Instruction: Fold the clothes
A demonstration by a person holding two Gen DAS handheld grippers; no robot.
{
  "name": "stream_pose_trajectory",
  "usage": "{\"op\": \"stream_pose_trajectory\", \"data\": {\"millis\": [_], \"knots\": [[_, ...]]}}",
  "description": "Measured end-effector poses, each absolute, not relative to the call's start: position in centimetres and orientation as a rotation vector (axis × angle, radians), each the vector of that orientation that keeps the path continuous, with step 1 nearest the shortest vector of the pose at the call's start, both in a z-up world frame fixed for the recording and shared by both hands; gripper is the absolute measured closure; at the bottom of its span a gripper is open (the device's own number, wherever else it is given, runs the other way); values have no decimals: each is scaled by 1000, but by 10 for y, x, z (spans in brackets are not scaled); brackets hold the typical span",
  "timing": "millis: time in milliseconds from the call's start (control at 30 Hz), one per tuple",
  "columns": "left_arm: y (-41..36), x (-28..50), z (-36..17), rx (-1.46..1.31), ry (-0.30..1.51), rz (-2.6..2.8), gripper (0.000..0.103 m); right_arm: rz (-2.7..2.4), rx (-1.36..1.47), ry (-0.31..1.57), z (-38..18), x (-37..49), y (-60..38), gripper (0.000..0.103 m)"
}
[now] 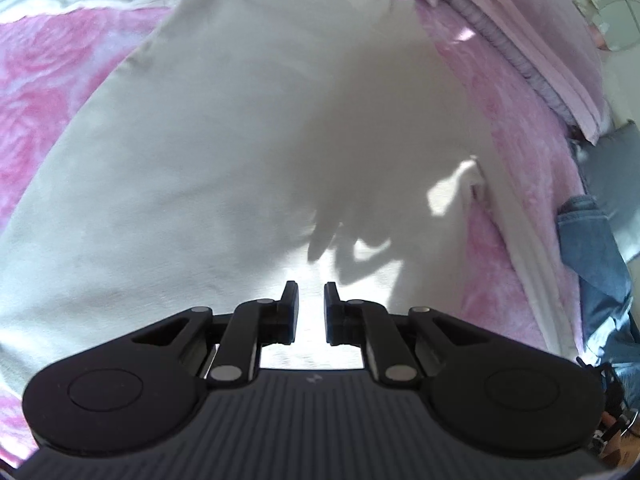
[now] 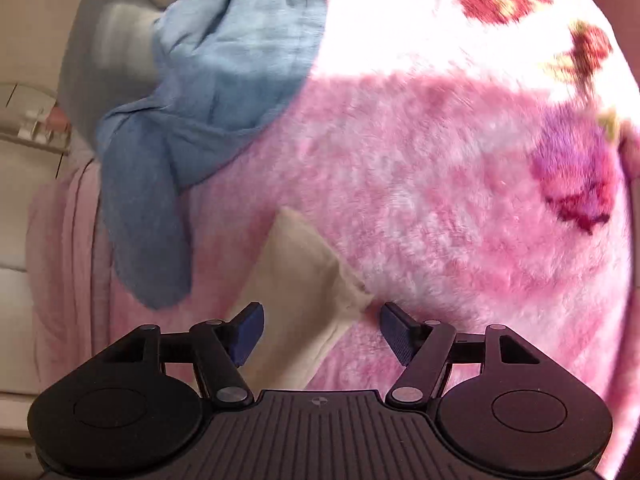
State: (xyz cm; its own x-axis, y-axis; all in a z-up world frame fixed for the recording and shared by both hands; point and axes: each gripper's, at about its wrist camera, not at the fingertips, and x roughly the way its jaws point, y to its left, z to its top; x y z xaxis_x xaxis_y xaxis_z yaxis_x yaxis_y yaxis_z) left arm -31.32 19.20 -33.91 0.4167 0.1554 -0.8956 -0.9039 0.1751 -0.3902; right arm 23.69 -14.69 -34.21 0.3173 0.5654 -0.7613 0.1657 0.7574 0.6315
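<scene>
Pale garment [image 1: 208,152] lies spread flat on a pink fleece blanket [image 1: 48,92], taking up most of the left wrist view. Sun falls across its near part, a bright patch right under the fingers. Shadows with finger-like points cross the cloth ahead of the left gripper [image 1: 311,286].

Left gripper: points steeply down over the garment. Jaws close together, only a narrow slit between the pads, bright cloth showing through it. Nothing seen pinched between them; cannot tell whether the tips touch the fabric.

To the right of the garment in that view: a stack of folded lilac cloth [image 1: 532,36] at the blanket's far edge. Below it, grey and blue denim pieces [image 1: 592,240] hang at the side.

Right gripper [image 2: 321,310]: jaws stand wide apart, blue pads angled outward. A beige corner of fabric [image 2: 300,272] lies on the blanket between and ahead of the fingers, its pointed tip away from the gripper. Pads do not press on it. Right finger sits just beside the corner's right edge.

Beyond, a crumpled blue cloth [image 2: 224,92] lies over the blanket's left edge. Blanket here shows dark red flowers [image 2: 576,184] on pink pile. View slightly blurred.
</scene>
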Motion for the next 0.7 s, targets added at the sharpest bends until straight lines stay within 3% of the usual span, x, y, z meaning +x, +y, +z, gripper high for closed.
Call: {"op": "stream_pose_trajectory", "data": {"millis": [33, 67, 100, 233, 267, 300, 333, 367, 500, 700], "knots": [[193, -315, -341, -1154, 828, 896, 95, 307, 657, 1231, -340, 241, -143, 57], [195, -317, -342, -1159, 824, 903, 95, 321, 611, 1218, -338, 246, -139, 98], [196, -318, -343, -1155, 822, 909, 95, 334, 564, 1203, -335, 250, -134, 98], [197, -327, -344, -1126, 810, 930, 95, 402, 303, 1071, -311, 255, -111, 97], [197, -331, -346, -1124, 815, 945, 95, 406, 228, 1050, -308, 257, -103, 87], [198, -335, -348, -1122, 821, 961, 95, 369, 161, 1085, -314, 263, -92, 70], [199, -340, -349, -1126, 820, 977, 95, 298, 98, 1131, -318, 268, -83, 40], [201, -346, -349, -1132, 811, 996, 95, 233, 62, 1140, -317, 268, -79, 35], [215, -385, -344, -1130, 748, 1103, 91, 186, 64, 1054, -298, 246, -70, 35], [261, -462, -334, -1138, 616, 1344, 75, 487, 58, 1184, -298, 193, -11, 35]]}}
